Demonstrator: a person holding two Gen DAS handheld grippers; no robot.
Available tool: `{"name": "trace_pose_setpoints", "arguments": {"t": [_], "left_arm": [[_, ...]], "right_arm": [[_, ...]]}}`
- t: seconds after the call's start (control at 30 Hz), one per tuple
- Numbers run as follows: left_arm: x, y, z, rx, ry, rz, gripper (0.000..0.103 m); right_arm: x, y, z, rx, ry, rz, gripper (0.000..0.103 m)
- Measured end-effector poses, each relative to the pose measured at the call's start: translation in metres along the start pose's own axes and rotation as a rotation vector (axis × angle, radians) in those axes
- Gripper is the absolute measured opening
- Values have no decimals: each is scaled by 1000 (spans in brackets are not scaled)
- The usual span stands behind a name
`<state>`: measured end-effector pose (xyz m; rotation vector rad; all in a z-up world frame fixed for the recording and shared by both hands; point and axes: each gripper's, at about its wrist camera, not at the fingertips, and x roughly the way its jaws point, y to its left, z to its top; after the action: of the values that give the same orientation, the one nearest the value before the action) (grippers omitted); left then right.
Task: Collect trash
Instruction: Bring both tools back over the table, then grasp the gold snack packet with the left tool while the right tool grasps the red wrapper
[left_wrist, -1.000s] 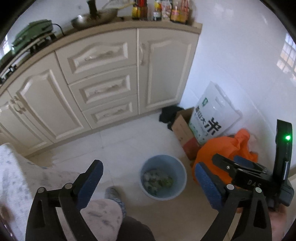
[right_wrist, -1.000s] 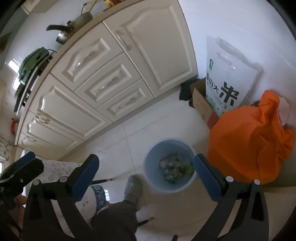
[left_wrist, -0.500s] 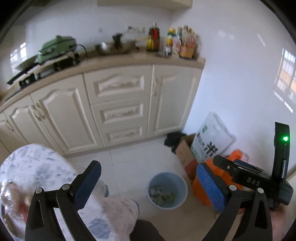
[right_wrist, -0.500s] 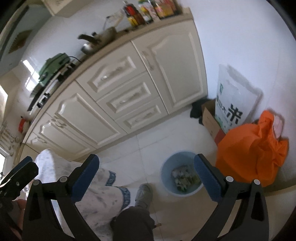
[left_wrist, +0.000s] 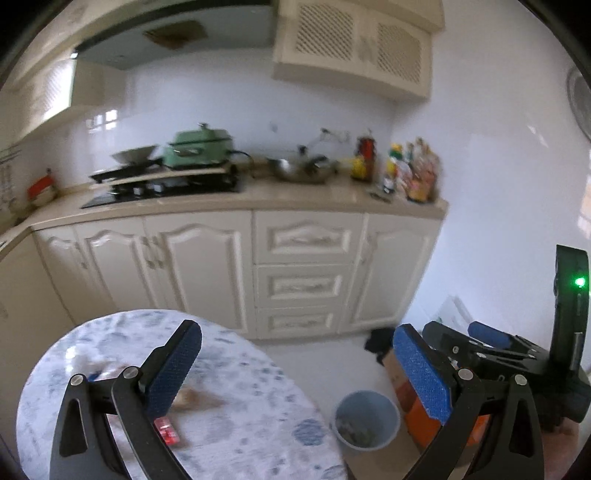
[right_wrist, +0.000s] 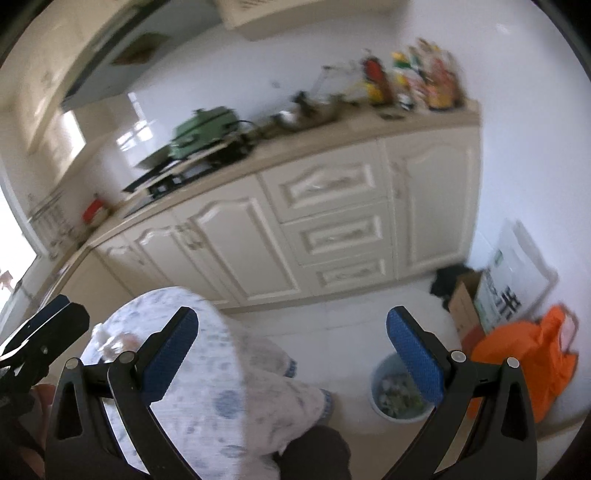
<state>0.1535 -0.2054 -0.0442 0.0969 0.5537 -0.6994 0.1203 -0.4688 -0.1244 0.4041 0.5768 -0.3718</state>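
bin (left_wrist: 367, 421) contents: blurred | table (left_wrist: 258, 424) scraps: blurred, gripper-hidden | bottles (right_wrist: 424, 85): smeared

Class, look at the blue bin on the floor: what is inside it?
The blue bin holds a loose heap of pale and greenish scraps. What lies beneath the top layer is covered, and blur hides detail.

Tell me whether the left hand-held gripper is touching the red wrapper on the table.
Cannot tell. In the left wrist view the left hand-held gripper stands open and empty, but its finger overlaps the red wrapper on the table, hiding any gap.
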Motion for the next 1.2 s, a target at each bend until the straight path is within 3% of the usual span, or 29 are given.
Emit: {"name": "trace_pose_setpoints", "arguments": {"t": [0.27, 0.53, 0.83, 1.0, 1.2], "left_arm": [[-87, 51, -34, -90, -75, 135, 102], [-145, 63, -61, -139, -128, 256, 102], [-168, 68, -97, -194, -106, 379, 102], [-164, 82, -115, -233, -30, 435, 102], [-140, 98, -126, -291, 57, 450, 102]], "right_arm": [[-5, 87, -7, -148, -17, 96, 103], [-8, 155, -26, -274, -25, 166, 103], [-13, 204, -55, -394, -17, 229, 103], [9, 211, -74, -417, 62, 242, 103], [48, 213, -94, -427, 169, 234, 103]]}}
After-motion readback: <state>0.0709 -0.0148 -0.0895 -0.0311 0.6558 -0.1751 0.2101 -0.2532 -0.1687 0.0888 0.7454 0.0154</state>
